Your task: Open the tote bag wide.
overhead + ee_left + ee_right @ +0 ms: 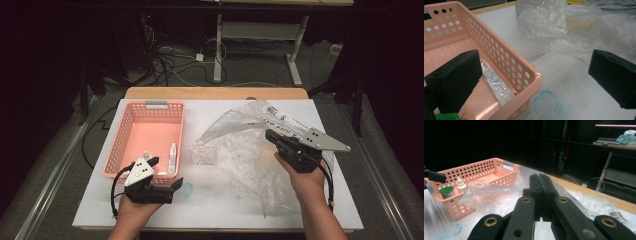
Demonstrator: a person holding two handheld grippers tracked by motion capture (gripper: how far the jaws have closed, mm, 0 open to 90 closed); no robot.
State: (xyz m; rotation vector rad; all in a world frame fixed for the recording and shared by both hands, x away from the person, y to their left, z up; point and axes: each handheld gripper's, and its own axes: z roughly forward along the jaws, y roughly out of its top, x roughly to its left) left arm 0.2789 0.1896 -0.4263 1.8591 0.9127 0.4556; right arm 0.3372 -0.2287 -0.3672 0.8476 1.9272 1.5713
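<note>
I take the pink basket [131,131] as my landmark. The clear plastic bag [240,145] lies crumpled on the desk [210,200] to the right of the basket, its near edge just beside the basket's right wall and its bulk spreading away from the basket toward the desk's right side, with the labelled end at the far right.

My right gripper [271,135] is over the bag's right half, well apart from the basket, pointing back toward it. In the right gripper view its jaws stand pressed together with no gap between them, and film drapes right around the tips; I judge it is pinching a fold of the bag and holding that part up off the desk, though I cannot make out the film between the pads. The forearm comes up from the desk's near edge, wrist cocked so the grey plate tips outward.

My left gripper [167,177] sits at the basket's near right corner, jaws spread wide with nothing between them; in the left gripper view one jaw hangs over the basket's inside and the other over bare desk, straddling the corner. Inside the basket I see a sachet [496,82] along the right wall and a green-capped bottle [447,191] beside a small dropper bottle [461,183].

So the bag lies to the right of the left gripper, and the right hand is the one already on it; any move toward the basket runs leftward.
</note>
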